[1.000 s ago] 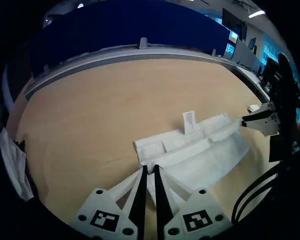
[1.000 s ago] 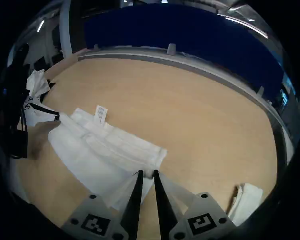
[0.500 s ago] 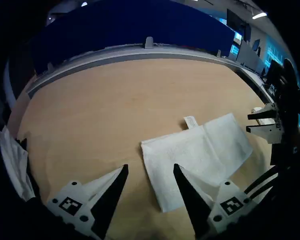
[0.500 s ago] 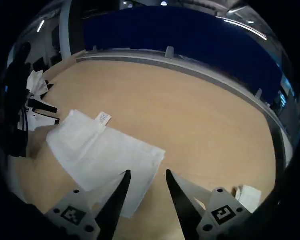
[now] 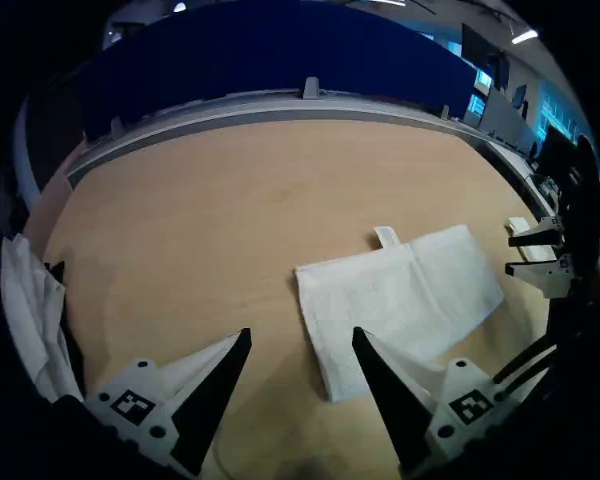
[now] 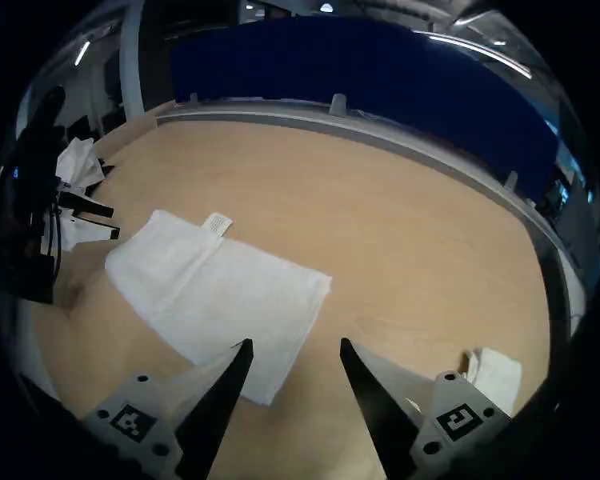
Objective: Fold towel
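A pale wooden table (image 5: pixel 220 208) (image 6: pixel 396 232) carries the towel, and a dark blue partition (image 5: pixel 284 48) (image 6: pixel 364 64) stands along the table edge well beyond the towel.

The white towel (image 5: pixel 396 296) (image 6: pixel 220 296) lies flat on the wood as a folded rectangle with its edges roughly squared.

In the left gripper view, the left gripper (image 5: pixel 301 332) sits at one short end of the towel with its two fingers spread wide. The towel's near corner shows between them. Its right finger crosses the towel's edge in the picture, but whether it touches the cloth cannot be told. The right gripper view shows the same gripper (image 6: pixel 112 225) just beside that end of the towel.

The right gripper (image 6: pixel 294 342) sits at the opposite short end, its fingers likewise wide apart, with a towel corner showing in the gap. In the left gripper view it (image 5: pixel 510 254) stands just off the towel's far end.

A crumpled white cloth (image 5: pixel 28 320) (image 6: pixel 78 164) lies well apart from the towel, past the left gripper. A small folded white cloth (image 6: pixel 496 376) rests on the table on the right gripper's side, apart from the towel.

A small white tag (image 5: pixel 386 237) (image 6: pixel 217 223) sticks out from the towel's long edge, on the partition side, flat on the wood.
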The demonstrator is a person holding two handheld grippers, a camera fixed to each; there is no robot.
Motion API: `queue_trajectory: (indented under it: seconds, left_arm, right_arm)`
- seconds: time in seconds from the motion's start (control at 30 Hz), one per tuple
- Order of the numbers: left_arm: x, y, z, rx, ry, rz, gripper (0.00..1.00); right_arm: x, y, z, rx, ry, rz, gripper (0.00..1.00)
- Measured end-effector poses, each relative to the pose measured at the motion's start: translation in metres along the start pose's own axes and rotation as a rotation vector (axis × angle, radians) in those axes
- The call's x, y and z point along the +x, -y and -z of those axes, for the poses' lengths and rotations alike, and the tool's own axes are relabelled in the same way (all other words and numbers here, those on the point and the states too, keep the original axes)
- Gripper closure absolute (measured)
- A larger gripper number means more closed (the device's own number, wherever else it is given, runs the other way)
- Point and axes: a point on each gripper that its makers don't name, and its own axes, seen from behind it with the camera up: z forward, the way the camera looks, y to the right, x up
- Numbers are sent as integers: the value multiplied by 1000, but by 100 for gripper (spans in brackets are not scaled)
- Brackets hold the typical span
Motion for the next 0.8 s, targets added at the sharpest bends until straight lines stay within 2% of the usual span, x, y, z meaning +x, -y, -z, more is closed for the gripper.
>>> queue_trajectory:
  seconds: [0.27, 0.8]
  left_arm:
    - [-10, 2, 13, 23, -8, 25, 6]
    - [-60, 10, 56, 90, 12, 117, 6]
  right_arm:
    - [-9, 5, 5, 17, 9, 17, 16]
    - [-36, 21, 16, 56, 46, 76, 16]
